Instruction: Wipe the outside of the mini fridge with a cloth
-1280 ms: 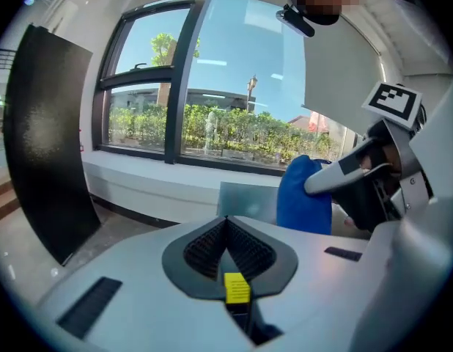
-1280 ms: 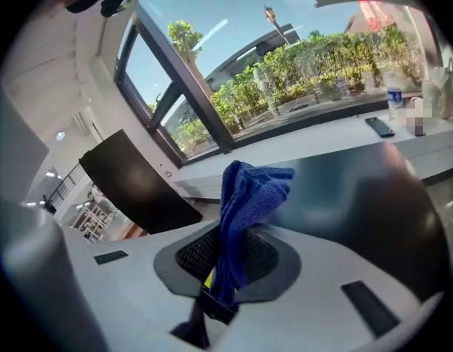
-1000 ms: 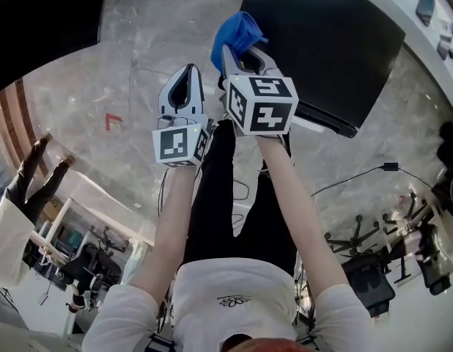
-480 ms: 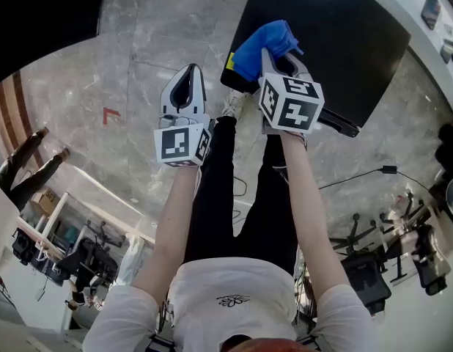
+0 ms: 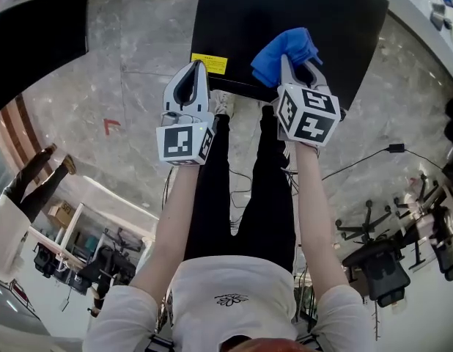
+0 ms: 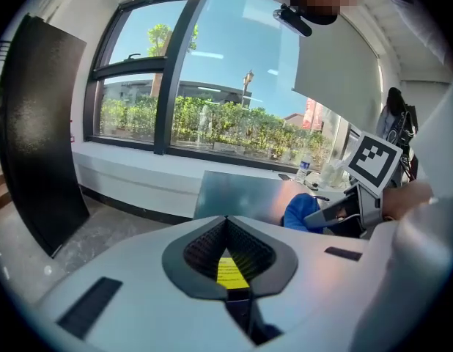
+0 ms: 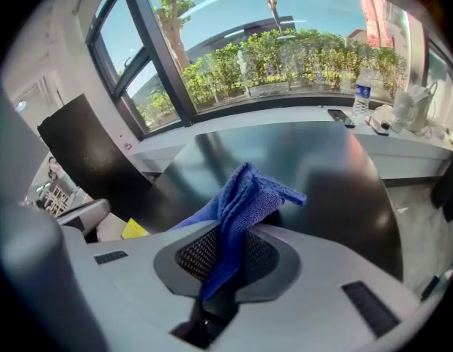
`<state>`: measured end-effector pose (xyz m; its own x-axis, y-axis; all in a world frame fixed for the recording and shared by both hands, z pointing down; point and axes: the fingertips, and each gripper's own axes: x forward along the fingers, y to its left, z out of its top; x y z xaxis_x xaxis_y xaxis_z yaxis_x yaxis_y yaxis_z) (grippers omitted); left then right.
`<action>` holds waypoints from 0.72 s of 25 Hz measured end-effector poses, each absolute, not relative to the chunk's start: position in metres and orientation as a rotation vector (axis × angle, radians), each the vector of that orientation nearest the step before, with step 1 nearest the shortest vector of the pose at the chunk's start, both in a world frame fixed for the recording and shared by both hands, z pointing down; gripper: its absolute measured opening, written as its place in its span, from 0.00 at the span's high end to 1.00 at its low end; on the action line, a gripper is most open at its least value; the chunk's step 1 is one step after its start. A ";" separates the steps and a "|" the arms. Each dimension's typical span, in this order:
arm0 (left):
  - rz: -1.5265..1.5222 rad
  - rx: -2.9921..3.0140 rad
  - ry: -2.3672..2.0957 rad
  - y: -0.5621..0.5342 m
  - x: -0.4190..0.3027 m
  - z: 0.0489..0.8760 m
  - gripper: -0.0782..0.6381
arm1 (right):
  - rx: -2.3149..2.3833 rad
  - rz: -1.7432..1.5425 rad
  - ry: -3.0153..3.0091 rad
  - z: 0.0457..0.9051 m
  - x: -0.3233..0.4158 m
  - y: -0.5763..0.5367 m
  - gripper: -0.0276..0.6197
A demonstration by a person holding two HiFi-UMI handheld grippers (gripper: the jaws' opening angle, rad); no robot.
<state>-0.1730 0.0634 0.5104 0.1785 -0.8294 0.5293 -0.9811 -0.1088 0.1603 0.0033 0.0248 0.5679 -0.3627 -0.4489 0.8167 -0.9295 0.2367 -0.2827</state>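
So the right gripper, clamped on the cloth, has swung in from the fridge corner and now hangs over its black top. The left gripper is pinched closed on nothing by the front edge. Looks like wiping's about to start.

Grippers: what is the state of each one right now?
Left gripper: closed, holding nothing.
Right gripper: closed on the blue cloth.

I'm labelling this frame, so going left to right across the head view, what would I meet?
bystander's legs → red floor mark → left hand-held gripper → blue cloth → black cable plug
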 end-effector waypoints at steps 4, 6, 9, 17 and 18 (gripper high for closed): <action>0.442 2.026 -1.654 0.053 -0.140 0.508 0.88 | 1.374 1.030 -1.844 0.565 0.072 0.024 0.85; 0.456 2.057 -1.626 0.046 -0.126 0.508 0.88 | 1.434 1.012 -1.799 0.566 0.106 0.025 0.85; 0.485 2.101 -1.590 0.033 -0.107 0.509 0.88 | 1.497 0.988 -1.744 0.567 0.152 0.027 0.85; 0.522 2.133 -1.577 0.014 -0.086 0.517 0.88 | 1.578 0.962 -1.658 0.573 0.217 0.032 0.85; 0.526 2.136 -1.576 0.013 -0.084 0.518 0.88 | 1.588 0.962 -1.645 0.574 0.222 0.033 0.85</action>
